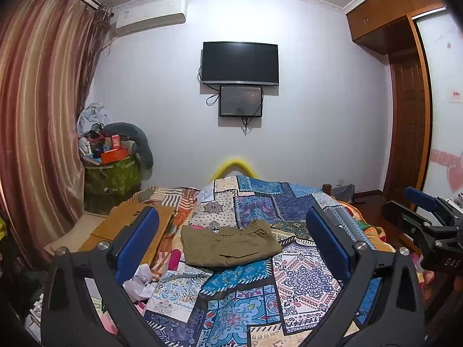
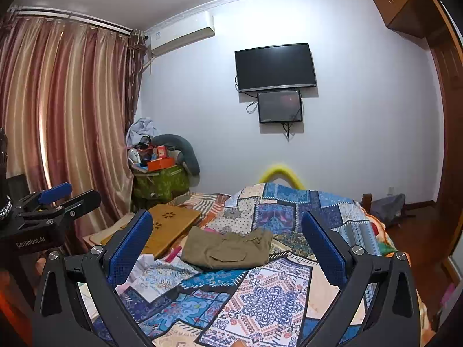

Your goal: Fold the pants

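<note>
Olive-brown pants (image 1: 230,245) lie folded into a compact rectangle on the patchwork bedspread (image 1: 289,277), waistband at the far right. They also show in the right wrist view (image 2: 228,248). My left gripper (image 1: 231,231) is open and empty, held above the bed short of the pants. My right gripper (image 2: 227,228) is open and empty too, likewise raised and apart from the pants. The right gripper shows at the right edge of the left wrist view (image 1: 419,217), and the left gripper shows at the left edge of the right wrist view (image 2: 58,199).
A wooden lap table (image 2: 167,228) lies on the bed left of the pants. White crumpled cloth (image 1: 141,283) lies at the near left. A cluttered green box (image 1: 113,176) stands by the curtain (image 1: 37,133). A TV (image 1: 240,63) hangs on the far wall. A wardrobe (image 1: 405,110) is at right.
</note>
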The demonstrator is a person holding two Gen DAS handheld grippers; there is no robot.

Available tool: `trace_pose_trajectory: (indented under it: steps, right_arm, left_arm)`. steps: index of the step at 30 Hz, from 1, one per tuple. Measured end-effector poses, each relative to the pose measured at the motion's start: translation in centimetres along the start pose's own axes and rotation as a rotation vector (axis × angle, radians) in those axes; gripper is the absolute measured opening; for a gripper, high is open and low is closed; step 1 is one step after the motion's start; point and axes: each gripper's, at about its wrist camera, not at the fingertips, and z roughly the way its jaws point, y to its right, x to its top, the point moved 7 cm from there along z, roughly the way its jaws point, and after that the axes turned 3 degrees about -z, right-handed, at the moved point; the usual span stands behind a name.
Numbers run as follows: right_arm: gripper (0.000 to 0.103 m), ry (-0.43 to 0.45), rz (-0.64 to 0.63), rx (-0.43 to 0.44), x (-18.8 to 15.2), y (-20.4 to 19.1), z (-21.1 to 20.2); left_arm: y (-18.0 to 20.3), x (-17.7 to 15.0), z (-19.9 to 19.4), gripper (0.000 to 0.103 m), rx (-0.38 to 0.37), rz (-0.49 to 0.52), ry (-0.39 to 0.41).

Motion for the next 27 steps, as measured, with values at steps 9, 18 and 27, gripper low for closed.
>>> trace_pose_trajectory:
  steps: [9, 18, 27]
  right_arm:
    - [0.102, -0.005, 0.007, -0.003, -0.1, 0.1, 0.1]
    - [0.102, -0.01, 0.01, -0.006, -0.1, 0.3, 0.5]
    - [0.102, -0.013, 0.018, -0.003, -0.3, 0.5, 0.7]
  left_arm:
    - [0.0, -0.1, 0.4, 0.103, -0.017, 0.006, -0.011]
    - [0.2, -0.3, 0.9, 0.103, -0.044, 0.017, -0.031]
    - [0.2, -0.5, 1.7, 0.103, -0.061, 0.011, -0.055]
